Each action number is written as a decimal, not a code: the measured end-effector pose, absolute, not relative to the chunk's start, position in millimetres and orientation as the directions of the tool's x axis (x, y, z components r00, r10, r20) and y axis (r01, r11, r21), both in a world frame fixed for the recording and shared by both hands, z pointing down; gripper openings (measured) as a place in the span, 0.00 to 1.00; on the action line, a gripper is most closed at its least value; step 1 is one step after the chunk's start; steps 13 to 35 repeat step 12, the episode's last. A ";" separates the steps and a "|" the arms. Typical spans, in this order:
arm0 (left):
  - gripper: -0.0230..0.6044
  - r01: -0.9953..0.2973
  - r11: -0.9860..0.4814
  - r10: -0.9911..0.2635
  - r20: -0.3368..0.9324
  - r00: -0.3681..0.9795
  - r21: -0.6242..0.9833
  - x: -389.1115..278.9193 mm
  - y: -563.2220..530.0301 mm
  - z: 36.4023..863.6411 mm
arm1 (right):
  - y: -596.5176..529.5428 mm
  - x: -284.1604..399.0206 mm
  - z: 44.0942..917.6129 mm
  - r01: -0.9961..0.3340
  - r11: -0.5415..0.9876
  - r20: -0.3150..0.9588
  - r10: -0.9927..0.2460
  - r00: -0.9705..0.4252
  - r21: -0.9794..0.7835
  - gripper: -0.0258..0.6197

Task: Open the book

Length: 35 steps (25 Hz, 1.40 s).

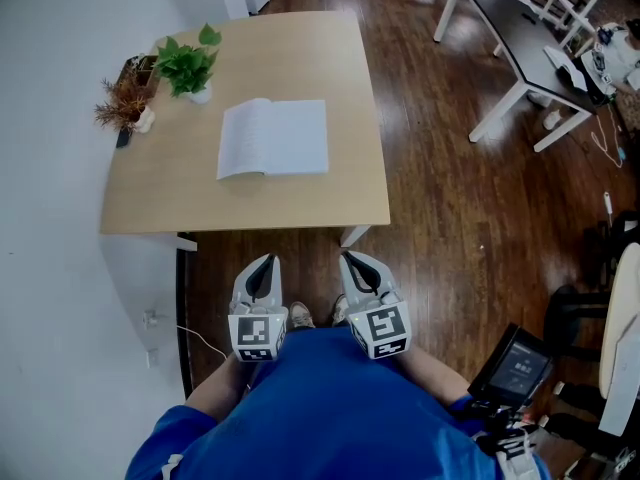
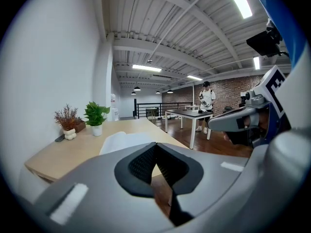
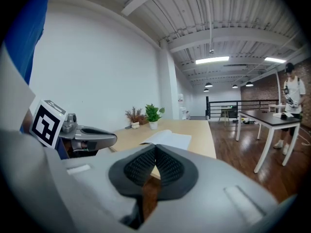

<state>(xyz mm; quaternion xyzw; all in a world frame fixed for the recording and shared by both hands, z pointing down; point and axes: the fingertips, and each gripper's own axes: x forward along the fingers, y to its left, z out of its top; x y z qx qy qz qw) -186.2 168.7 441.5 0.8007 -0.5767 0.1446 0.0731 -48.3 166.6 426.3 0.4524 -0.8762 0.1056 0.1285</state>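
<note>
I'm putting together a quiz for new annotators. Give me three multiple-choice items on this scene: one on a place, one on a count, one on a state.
1. Where does the book lie?
A. on the floor
B. on the wooden table
C. on a chair

2. How many potted plants stand at the table's far left corner?
A. two
B. none
C. five

3. What state is the book in?
A. shut flat
B. open, pages up
C. standing on end

Answers:
1 B: it lies flat near the table's middle.
2 A: a green plant and a reddish dried plant stand there.
3 B: white pages face up on both sides of the spine.
</note>
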 end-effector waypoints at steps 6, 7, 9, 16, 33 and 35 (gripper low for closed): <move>0.05 -0.945 -0.324 -0.901 0.317 0.295 -0.040 -186.9 167.9 442.5 | 165.5 -48.7 426.2 -0.820 0.568 0.321 -0.766 -0.557 -0.069 0.04; 0.05 -0.946 -0.322 -0.901 0.320 0.294 -0.039 -186.6 167.5 443.2 | 165.2 -48.5 426.4 -0.819 0.569 0.321 -0.765 -0.559 -0.069 0.04; 0.05 -0.947 -0.318 -0.899 0.329 0.288 -0.038 -185.3 165.9 444.1 | 163.9 -47.3 427.1 -0.818 0.572 0.322 -0.763 -0.561 -0.070 0.04; 0.05 -0.949 -0.315 -0.896 0.340 0.285 -0.034 -182.4 162.7 444.8 | 160.6 -45.7 428.0 -0.815 0.575 0.323 -0.760 -0.564 -0.069 0.04; 0.05 -0.949 -0.315 -0.896 0.340 0.285 -0.034 -182.4 162.7 444.8 | 160.6 -45.7 428.0 -0.815 0.575 0.323 -0.760 -0.564 -0.069 0.04; 0.05 -0.949 -0.315 -0.896 0.340 0.285 -0.034 -182.4 162.7 444.8 | 160.6 -45.7 428.0 -0.815 0.575 0.323 -0.760 -0.564 -0.069 0.04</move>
